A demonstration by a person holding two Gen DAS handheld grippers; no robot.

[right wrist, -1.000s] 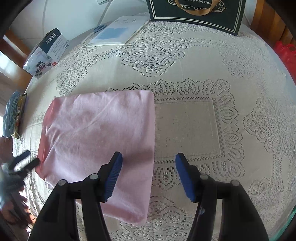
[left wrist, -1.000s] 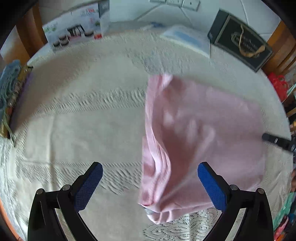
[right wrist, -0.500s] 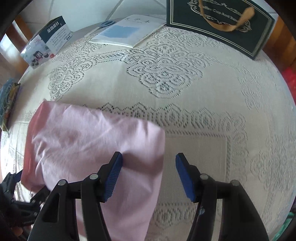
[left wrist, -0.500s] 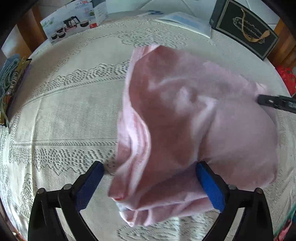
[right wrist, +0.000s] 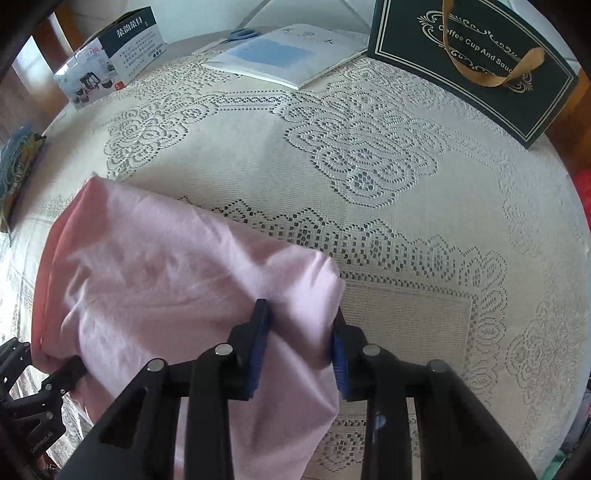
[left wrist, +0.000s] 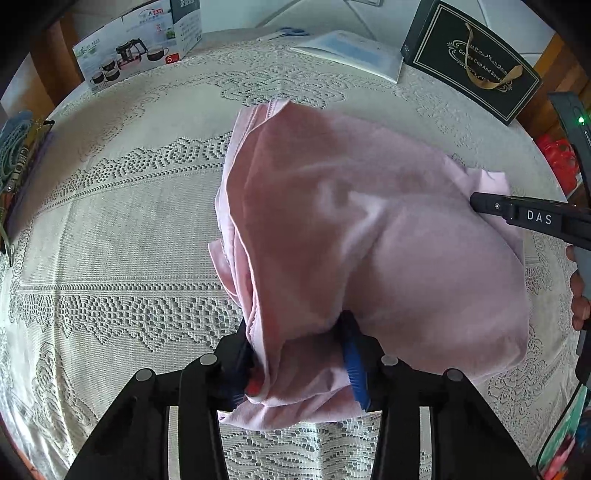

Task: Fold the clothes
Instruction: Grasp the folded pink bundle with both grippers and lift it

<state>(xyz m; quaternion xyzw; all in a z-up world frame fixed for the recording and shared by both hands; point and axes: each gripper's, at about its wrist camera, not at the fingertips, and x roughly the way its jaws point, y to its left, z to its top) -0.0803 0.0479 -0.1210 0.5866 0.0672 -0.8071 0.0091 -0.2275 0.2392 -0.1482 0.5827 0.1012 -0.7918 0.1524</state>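
A folded pink garment [left wrist: 362,236] is held up off the lace tablecloth [left wrist: 122,221] between my two grippers. My left gripper [left wrist: 299,365] is shut on its near left corner, with cloth bunched between the blue pads. My right gripper [right wrist: 301,347] is shut on the garment [right wrist: 177,280] at its right corner, the fabric draped over both fingers. The right gripper's finger [left wrist: 532,218] shows in the left wrist view at the garment's far right edge. The left gripper [right wrist: 40,384] shows at the lower left of the right wrist view.
A tea-set box [left wrist: 136,44] stands at the back left. A white booklet [right wrist: 288,55] and blue scissors [right wrist: 242,34] lie at the back. A dark green gift bag [right wrist: 476,55] lies at the back right. Patterned items [left wrist: 18,162] sit at the table's left edge.
Both grippers have closed on the pink garment's corners and lifted it. It lay flat a second ago and now hangs bunched between them.
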